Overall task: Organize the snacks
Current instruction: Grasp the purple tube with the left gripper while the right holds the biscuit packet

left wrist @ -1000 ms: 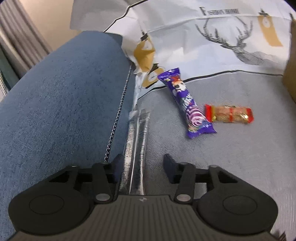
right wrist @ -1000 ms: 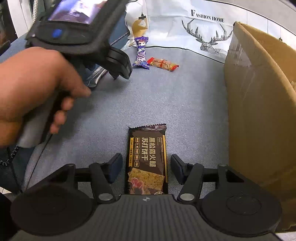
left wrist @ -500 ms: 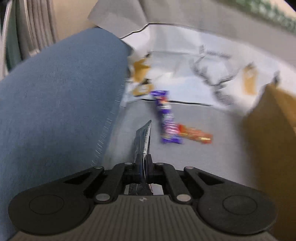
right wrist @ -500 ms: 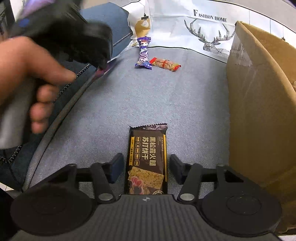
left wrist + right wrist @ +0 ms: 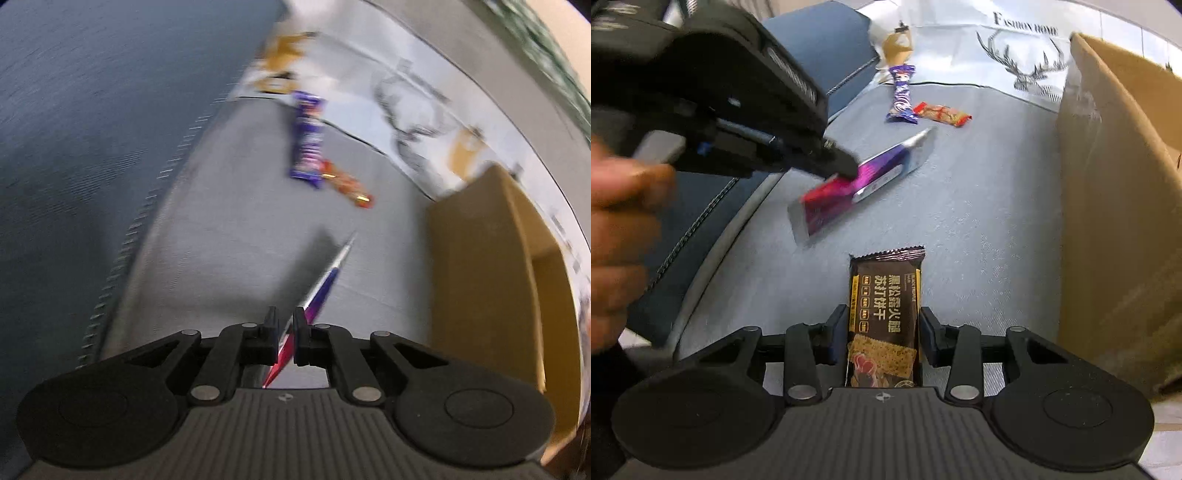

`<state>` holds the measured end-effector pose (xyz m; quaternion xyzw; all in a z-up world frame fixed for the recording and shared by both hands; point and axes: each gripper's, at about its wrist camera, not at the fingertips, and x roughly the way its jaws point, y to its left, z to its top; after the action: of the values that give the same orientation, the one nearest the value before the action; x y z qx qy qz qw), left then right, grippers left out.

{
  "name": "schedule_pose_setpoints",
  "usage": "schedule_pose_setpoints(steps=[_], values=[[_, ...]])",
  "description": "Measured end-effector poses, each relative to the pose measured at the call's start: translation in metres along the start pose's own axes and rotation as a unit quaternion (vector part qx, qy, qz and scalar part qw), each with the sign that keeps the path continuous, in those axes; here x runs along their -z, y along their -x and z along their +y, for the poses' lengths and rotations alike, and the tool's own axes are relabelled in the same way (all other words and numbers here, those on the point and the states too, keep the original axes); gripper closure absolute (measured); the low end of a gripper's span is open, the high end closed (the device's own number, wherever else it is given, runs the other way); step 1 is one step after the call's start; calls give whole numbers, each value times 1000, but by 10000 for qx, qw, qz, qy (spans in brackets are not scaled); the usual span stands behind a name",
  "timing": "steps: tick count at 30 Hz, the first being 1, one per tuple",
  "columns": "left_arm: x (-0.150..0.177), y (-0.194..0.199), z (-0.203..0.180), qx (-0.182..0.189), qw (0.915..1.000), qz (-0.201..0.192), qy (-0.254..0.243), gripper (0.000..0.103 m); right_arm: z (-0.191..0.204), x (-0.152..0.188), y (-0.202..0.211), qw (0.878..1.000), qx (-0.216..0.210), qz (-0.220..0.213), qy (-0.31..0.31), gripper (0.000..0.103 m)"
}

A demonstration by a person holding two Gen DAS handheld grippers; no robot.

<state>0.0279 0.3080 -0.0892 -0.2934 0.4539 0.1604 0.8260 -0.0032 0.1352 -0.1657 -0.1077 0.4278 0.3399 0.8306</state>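
Observation:
My left gripper (image 5: 285, 317) is shut on a flat purple and silver snack packet (image 5: 325, 280), seen edge-on between its pads. In the right wrist view that packet (image 5: 849, 188) hangs tilted above the grey seat (image 5: 979, 206), held by the left gripper (image 5: 846, 168) in a person's hand (image 5: 617, 229). My right gripper (image 5: 883, 321) points down at a brown cracker packet (image 5: 886, 295) lying on the seat, its pads touching both long edges. Farther back lie a purple candy bar (image 5: 902, 94) and a red and gold bar (image 5: 942, 114).
An open cardboard box (image 5: 1115, 184) stands along the right side of the seat. A blue cushion (image 5: 92, 147) rises on the left. A white cloth with a deer print (image 5: 1015, 55) covers the back.
The left gripper shut on the flat packet, lifted it off the seam by the cushion and swung right while rolling. The right gripper's jaws narrowed onto the brown cracker packet.

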Motion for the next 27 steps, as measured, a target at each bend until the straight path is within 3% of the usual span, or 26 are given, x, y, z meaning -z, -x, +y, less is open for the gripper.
schedule_pose_setpoints(steps=[2, 6, 11, 16, 19, 22, 25, 27], values=[[-2, 0, 4, -156, 9998, -31, 114, 97, -1, 2, 3, 10000, 4, -22, 34, 56], [-5, 2, -3, -124, 9998, -142, -42, 90, -6, 2, 3, 10000, 17, -28, -67, 47], [-4, 2, -9, -153, 9990, -156, -399, 63, -7, 1, 0, 9999, 21, -16, -141, 40], [4, -13, -26, -323, 9931, 86, -1125, 39, -2, 3, -4, 10000, 79, 19, 22, 36], [11, -23, -40, -703, 9823, 103, -1735, 39, 1, 3, -5, 9999, 112, 22, 115, 34], [16, -34, -46, -847, 9745, 231, -2064, 40, 4, 3, -6, 9996, 160, 21, 215, 34], [19, -40, -47, -992, 9689, 286, -2250, 50, 5, 4, -5, 9995, 190, 14, 245, 34], [19, -39, -48, -966, 9679, 236, -2308, 71, 3, 4, -5, 9995, 201, 13, 224, 34]])
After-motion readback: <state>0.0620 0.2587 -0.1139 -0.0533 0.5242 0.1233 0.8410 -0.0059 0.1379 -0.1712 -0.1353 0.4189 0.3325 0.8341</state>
